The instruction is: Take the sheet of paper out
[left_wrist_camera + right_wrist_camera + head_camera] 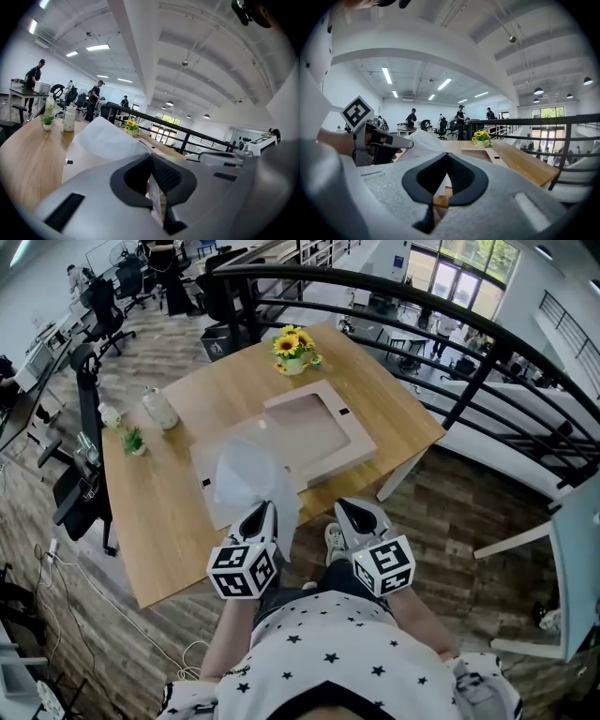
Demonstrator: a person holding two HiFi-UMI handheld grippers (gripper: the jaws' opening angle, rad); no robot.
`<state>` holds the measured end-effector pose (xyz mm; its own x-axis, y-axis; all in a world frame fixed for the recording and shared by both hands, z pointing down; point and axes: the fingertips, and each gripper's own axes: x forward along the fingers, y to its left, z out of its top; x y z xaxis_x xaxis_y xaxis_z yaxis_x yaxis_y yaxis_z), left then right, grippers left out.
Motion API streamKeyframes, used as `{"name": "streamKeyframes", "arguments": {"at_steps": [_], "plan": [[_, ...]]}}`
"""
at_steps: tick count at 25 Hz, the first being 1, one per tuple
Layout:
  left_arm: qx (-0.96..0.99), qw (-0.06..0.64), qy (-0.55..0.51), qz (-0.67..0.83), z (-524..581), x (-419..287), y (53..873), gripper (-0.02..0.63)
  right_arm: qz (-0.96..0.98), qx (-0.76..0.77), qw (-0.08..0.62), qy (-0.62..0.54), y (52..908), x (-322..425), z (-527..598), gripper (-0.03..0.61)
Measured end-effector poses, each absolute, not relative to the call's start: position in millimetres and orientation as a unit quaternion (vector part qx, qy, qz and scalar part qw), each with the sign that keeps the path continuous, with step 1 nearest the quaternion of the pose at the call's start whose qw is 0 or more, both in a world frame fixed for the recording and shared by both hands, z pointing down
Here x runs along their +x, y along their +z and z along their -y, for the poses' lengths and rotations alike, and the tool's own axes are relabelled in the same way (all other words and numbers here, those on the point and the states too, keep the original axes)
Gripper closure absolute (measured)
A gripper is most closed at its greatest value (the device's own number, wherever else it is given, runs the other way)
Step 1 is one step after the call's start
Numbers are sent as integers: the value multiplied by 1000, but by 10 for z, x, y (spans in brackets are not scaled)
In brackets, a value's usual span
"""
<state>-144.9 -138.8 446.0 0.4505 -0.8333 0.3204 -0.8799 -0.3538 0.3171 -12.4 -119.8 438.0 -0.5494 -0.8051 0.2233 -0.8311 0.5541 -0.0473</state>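
Observation:
A thin white sheet of paper (248, 474) stands lifted and crumpled over the near edge of the wooden table (169, 540). My left gripper (265, 514) is shut on its lower corner. In the left gripper view the paper (108, 136) billows up past the jaws, and a strip of it runs down between the closed left gripper (150, 157). Behind the paper lie a shallow cardboard box tray (319, 432) and its flat lid (208, 474). My right gripper (349, 512) hangs beside the left one off the table's edge. Seen from its own camera, the right gripper (447, 157) is shut and holds nothing.
A pot of yellow flowers (293, 348) stands at the table's far edge. A pale jar (159, 409) and a small green plant (133, 440) sit at the left. A black railing (469, 371) runs to the right. Office chairs (89, 418) stand left of the table.

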Motion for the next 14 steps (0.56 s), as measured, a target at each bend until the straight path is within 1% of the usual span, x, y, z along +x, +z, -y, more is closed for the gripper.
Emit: {"name": "streamKeyframes", "arguments": {"at_steps": [14], "plan": [[818,230,51,525,1460,-1424,4493,607,878,464,90,79,4439,-95,1279,572]]}}
